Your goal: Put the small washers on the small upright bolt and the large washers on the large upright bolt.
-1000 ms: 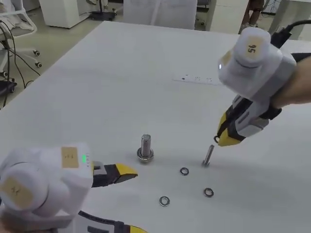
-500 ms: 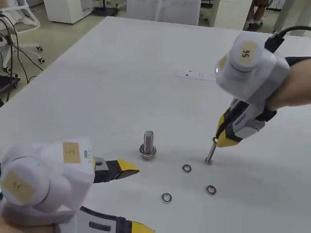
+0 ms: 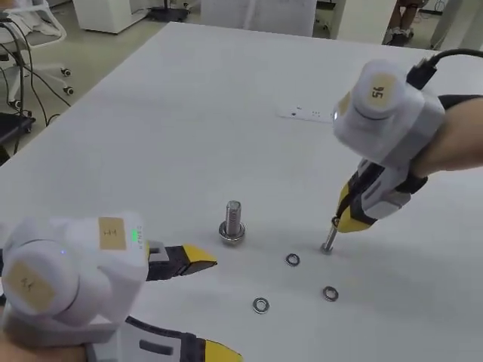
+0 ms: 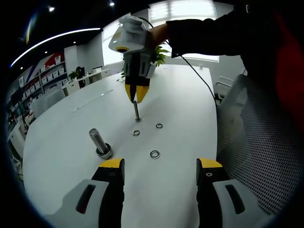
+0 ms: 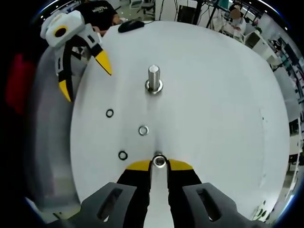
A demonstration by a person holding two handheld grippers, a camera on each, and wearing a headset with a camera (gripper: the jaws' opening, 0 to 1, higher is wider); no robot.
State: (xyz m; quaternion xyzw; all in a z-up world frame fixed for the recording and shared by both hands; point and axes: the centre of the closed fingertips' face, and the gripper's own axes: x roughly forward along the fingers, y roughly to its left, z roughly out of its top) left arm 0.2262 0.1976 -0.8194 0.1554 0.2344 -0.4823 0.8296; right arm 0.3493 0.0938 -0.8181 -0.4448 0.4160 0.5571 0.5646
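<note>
The large upright bolt [image 3: 232,220] stands mid-table with a washer round its base. To its right is the small upright bolt [image 3: 329,238]. My right gripper [image 3: 337,221] is shut on a small washer [image 5: 159,161], held right at the small bolt's top. Three loose washers lie flat nearby: one [image 3: 293,260] beside the small bolt, one [image 3: 330,293] nearer me, one [image 3: 261,305] further left. My left gripper [image 4: 160,166] hovers open and empty at the near edge, pointing at the large bolt [image 4: 99,142] and the small bolt [image 4: 137,111].
The white tabletop [image 3: 189,121] stretches far and left. A flat white power strip [image 3: 306,115] lies at the back. An office chair [image 3: 23,45] and cables stand on the floor to the left. A mesh chair [image 4: 251,133] sits near the table's edge.
The right gripper with its washer has closed in on the small bolt's top. The left gripper has stayed put, and the head camera has shifted slightly.
</note>
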